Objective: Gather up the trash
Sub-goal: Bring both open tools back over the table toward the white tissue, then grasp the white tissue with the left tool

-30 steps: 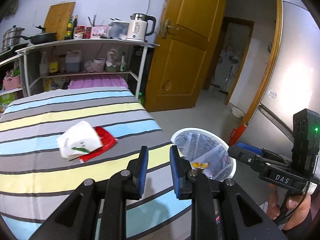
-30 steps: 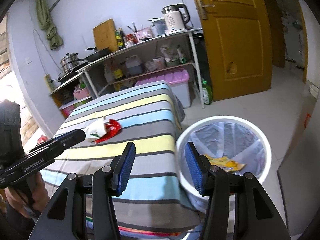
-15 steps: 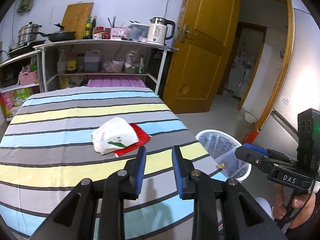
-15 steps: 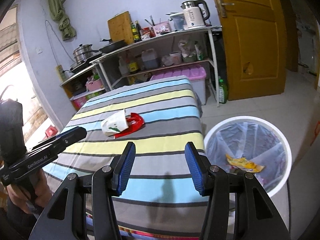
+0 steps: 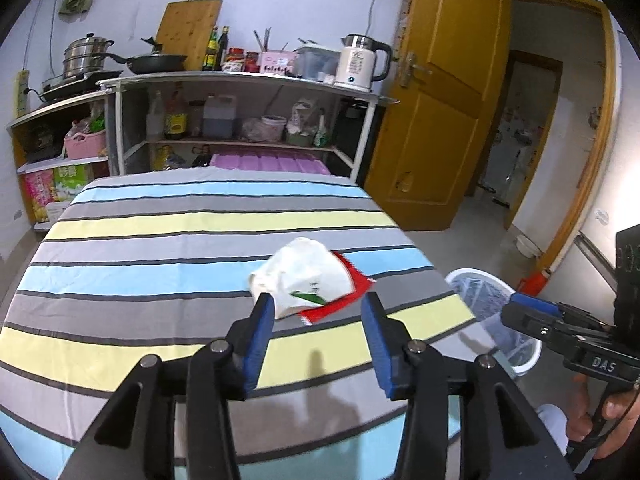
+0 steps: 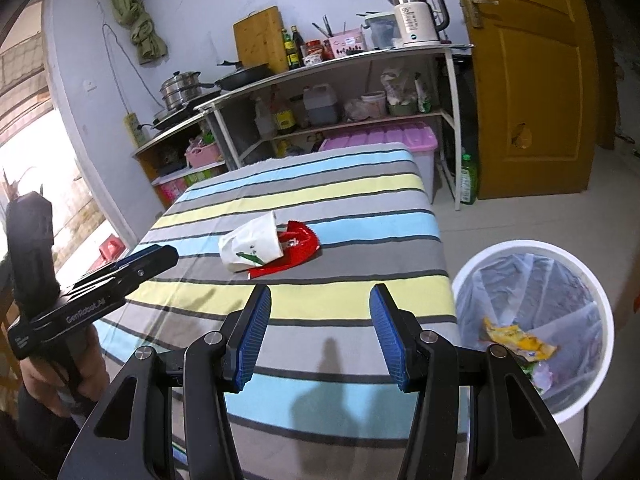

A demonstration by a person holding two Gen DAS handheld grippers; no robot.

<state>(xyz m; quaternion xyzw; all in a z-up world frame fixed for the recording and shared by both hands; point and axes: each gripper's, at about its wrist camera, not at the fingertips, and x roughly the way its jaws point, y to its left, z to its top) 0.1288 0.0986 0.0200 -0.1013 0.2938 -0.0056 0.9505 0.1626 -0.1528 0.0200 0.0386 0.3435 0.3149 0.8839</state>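
Note:
A crumpled white paper bag lies on top of a red wrapper on the striped table. My left gripper is open and empty, just short of the bag, pointing at it. My right gripper is open and empty, above the table's near edge; the bag and red wrapper lie beyond it. A white bin with a clear liner stands on the floor to the right and holds a yellow wrapper. The bin also shows in the left wrist view.
A metal shelf rack with pots, bottles and a kettle stands behind the table. A pink storage box sits under it. A wooden door stands open at the right. The other gripper shows at the frame edges.
The left gripper has opened wide and swung from the bin side toward the white bag. The right gripper has drawn back from the bin and turned toward the table.

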